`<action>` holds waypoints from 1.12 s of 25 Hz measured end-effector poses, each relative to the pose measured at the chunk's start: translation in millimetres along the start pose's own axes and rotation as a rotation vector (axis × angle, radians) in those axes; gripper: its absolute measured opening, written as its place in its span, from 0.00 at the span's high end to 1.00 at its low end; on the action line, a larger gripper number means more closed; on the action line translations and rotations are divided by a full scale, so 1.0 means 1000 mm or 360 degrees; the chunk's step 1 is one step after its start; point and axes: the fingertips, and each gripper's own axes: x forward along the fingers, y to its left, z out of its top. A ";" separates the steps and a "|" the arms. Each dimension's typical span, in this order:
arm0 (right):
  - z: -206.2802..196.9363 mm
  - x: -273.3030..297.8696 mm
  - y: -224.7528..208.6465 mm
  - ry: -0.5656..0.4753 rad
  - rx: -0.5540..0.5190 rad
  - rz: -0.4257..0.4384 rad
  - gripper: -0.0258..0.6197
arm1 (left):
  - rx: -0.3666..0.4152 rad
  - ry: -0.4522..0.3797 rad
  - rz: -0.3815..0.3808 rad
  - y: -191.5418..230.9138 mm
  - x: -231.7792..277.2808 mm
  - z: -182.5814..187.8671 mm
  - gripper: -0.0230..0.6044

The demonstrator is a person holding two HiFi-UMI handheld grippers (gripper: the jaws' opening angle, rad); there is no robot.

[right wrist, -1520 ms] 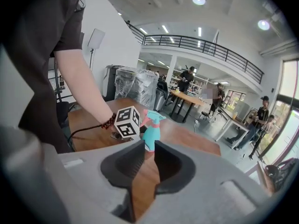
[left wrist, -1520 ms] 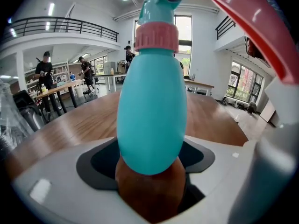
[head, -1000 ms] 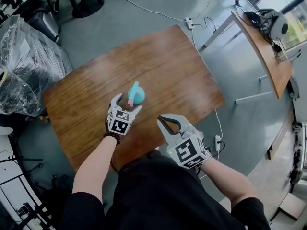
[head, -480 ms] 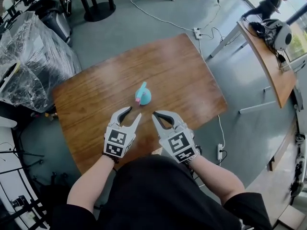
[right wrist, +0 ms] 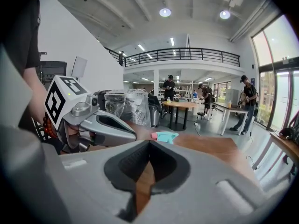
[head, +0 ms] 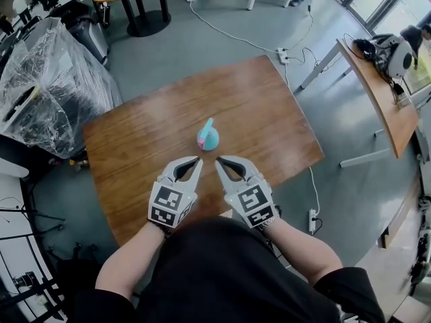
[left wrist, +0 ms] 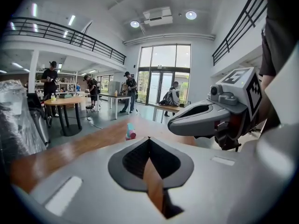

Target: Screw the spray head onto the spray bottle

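Teal-and-pink spray bottle (head: 208,137) sits mid wooden table (head: 135,147), at 12 o'clock just beyond both gripper tips, untouched. Left gripper (head: 197,160): jaws just closed, nothing btwn them. Right gripper (head: 219,159): closed too, empty.

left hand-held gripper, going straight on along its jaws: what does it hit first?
Probably the spray bottle: the shut left hand-held gripper aims at it over the wooden table. It seems tilted down, so the table could come first; depth is unclear.

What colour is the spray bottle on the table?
The spray bottle is light blue with pink; head view.
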 end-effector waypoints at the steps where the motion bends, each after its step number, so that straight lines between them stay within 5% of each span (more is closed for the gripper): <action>1: 0.001 0.000 0.000 -0.0005 0.0001 -0.0001 0.97 | 0.0005 0.0005 -0.0004 -0.001 0.001 0.000 0.95; 28: 0.002 -0.004 -0.001 -0.0015 -0.0001 -0.0017 0.97 | -0.0009 -0.0003 0.0013 -0.008 0.006 0.006 0.95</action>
